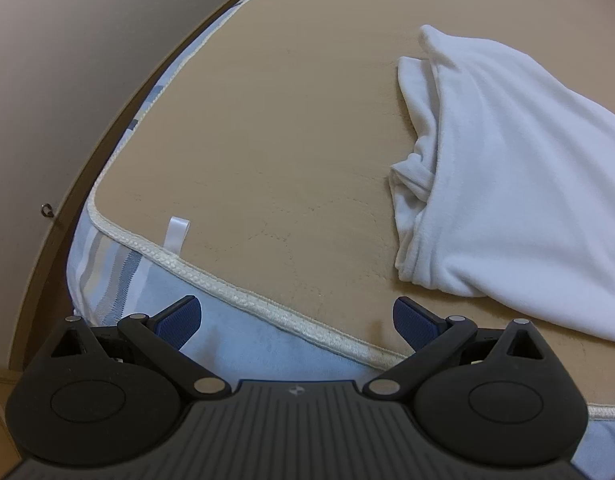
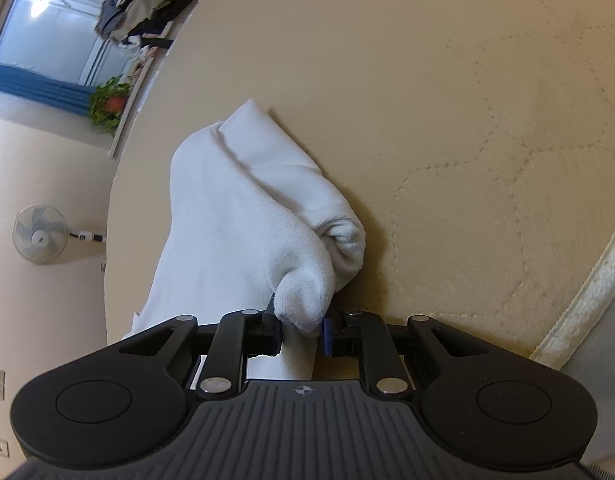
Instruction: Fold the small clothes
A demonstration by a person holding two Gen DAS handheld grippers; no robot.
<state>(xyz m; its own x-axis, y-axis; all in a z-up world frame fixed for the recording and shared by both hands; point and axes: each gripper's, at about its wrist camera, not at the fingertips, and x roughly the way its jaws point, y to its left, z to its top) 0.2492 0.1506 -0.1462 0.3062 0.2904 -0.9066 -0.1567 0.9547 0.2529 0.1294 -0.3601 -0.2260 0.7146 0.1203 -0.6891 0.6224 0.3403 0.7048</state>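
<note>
Right tongs (image 2: 301, 330) pinching bunched corner of white fleece garment (image 2: 243, 216) on beige quilted bed pad (image 2: 447, 100); garment's far side cut off. Left tongs (image 1: 295, 322) spread wide, w/ nothing between.

One white garment (image 1: 507, 184), two tools, one beige blanket (image 1: 267, 140), one fan (image 2: 39, 234).
</note>
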